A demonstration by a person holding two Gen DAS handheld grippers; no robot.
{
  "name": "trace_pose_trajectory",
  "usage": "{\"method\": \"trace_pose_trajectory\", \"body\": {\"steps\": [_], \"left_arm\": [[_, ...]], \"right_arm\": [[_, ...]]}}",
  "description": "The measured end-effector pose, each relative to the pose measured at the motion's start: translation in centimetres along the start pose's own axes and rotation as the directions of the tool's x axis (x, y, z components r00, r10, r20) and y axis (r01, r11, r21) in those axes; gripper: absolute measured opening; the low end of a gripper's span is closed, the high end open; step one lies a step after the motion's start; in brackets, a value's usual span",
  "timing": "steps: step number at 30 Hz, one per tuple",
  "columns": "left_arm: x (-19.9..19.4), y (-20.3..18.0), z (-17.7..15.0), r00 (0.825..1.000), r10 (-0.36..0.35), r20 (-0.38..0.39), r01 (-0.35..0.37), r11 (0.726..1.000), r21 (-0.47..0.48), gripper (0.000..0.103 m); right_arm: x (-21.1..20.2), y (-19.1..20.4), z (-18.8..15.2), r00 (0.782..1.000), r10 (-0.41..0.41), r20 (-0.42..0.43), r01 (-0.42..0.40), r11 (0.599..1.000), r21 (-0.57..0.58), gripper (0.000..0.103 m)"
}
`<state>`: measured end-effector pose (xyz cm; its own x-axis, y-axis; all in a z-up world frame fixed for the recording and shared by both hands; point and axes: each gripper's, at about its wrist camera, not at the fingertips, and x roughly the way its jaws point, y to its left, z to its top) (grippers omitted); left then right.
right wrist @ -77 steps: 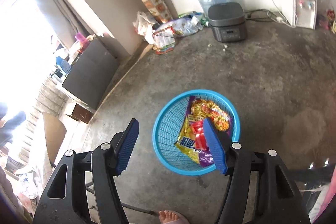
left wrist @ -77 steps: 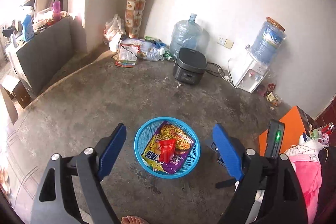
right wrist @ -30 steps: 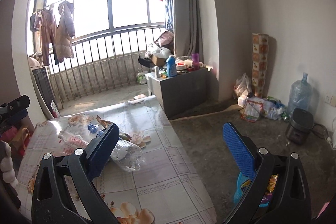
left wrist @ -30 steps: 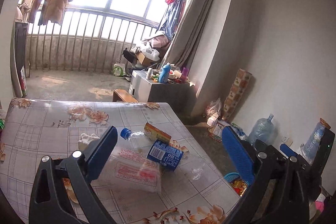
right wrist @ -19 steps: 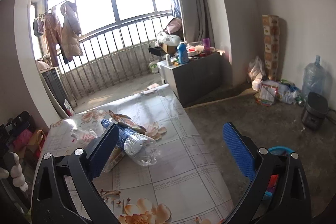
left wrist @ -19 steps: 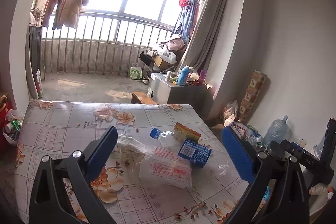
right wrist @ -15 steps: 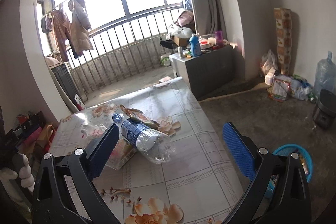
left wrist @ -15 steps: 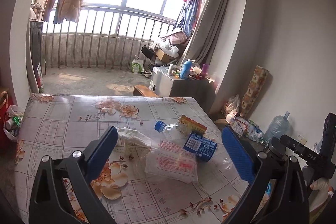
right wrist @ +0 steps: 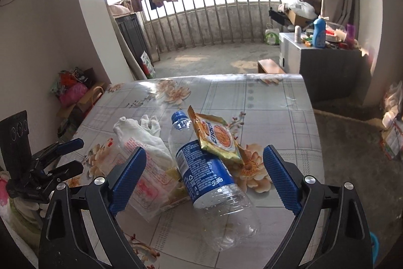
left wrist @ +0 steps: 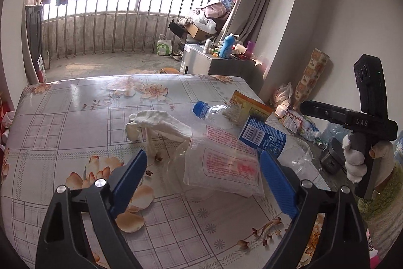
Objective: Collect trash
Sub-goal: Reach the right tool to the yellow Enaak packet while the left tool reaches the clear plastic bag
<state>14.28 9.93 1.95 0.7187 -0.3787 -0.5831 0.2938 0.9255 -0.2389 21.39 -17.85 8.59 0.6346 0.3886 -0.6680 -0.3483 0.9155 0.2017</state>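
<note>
A pile of trash lies on the floral-cloth table (left wrist: 75, 117). It holds a clear plastic bag with red print (left wrist: 221, 168), a plastic bottle with a blue label (left wrist: 262, 135), a yellow snack wrapper (left wrist: 252, 105) and a white glove (left wrist: 161, 122). My left gripper (left wrist: 204, 168) hovers just before the bag. Its jaws are closing, still wide, with the bag in line between them and untouched. My right gripper (right wrist: 205, 160) hangs over the bottle (right wrist: 204, 175). Its jaws are closing too, and the pads are clear of the bottle. The wrapper (right wrist: 216, 138) rests on the bottle.
A hand in a white glove (left wrist: 355, 160) holds the right gripper at the table's right edge. The left gripper (right wrist: 75, 155) shows at the left of the right wrist view. A blue basket's rim (right wrist: 375, 246) peeks in on the floor. A grey cabinet (right wrist: 327, 62) stands beyond the table.
Both views swung from the floor basket up to the table. Both grippers then came down and closer to the trash pile, which now fills the space between their fingers.
</note>
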Motion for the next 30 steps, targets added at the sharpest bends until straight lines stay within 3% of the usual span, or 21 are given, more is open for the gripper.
{"method": "trace_pose_trajectory", "body": {"steps": [3,7,13,15,20,27,30], "left_arm": [[2.4,0.5,-0.3,0.997,0.012,-0.074,-0.014,1.0,-0.026,0.089],[4.5,0.6,-0.6,0.994,0.01,-0.111,-0.014,0.999,-0.037,0.089],[6.8,1.4,-0.9,0.989,-0.033,-0.144,0.02,0.995,-0.095,0.077],[7.2,1.8,-0.9,0.987,-0.064,-0.149,0.046,0.991,-0.122,0.073],[7.7,2.5,-0.8,0.983,-0.123,-0.133,0.099,0.979,-0.176,0.065],[6.7,3.8,-1.1,0.978,-0.177,-0.111,0.147,0.96,-0.239,0.058],[6.0,3.9,-1.4,0.976,-0.189,-0.112,0.157,0.957,-0.242,0.054]], "right_arm": [[3.2,0.1,1.4,0.993,0.024,-0.113,-0.031,0.997,-0.064,0.089],[6.6,0.0,2.1,0.971,0.052,-0.234,-0.084,0.988,-0.129,0.089],[10.5,-1.7,1.5,0.913,0.177,-0.367,-0.202,0.979,-0.032,0.087],[10.5,-2.5,1.5,0.895,0.253,-0.367,-0.248,0.967,0.061,0.079],[10.1,-3.1,0.5,0.87,0.331,-0.365,-0.261,0.938,0.228,0.063],[8.1,-1.3,-1.5,0.867,0.356,-0.349,-0.247,0.915,0.318,0.057],[7.1,-0.6,-2.5,0.877,0.344,-0.336,-0.217,0.907,0.361,0.057]]}}
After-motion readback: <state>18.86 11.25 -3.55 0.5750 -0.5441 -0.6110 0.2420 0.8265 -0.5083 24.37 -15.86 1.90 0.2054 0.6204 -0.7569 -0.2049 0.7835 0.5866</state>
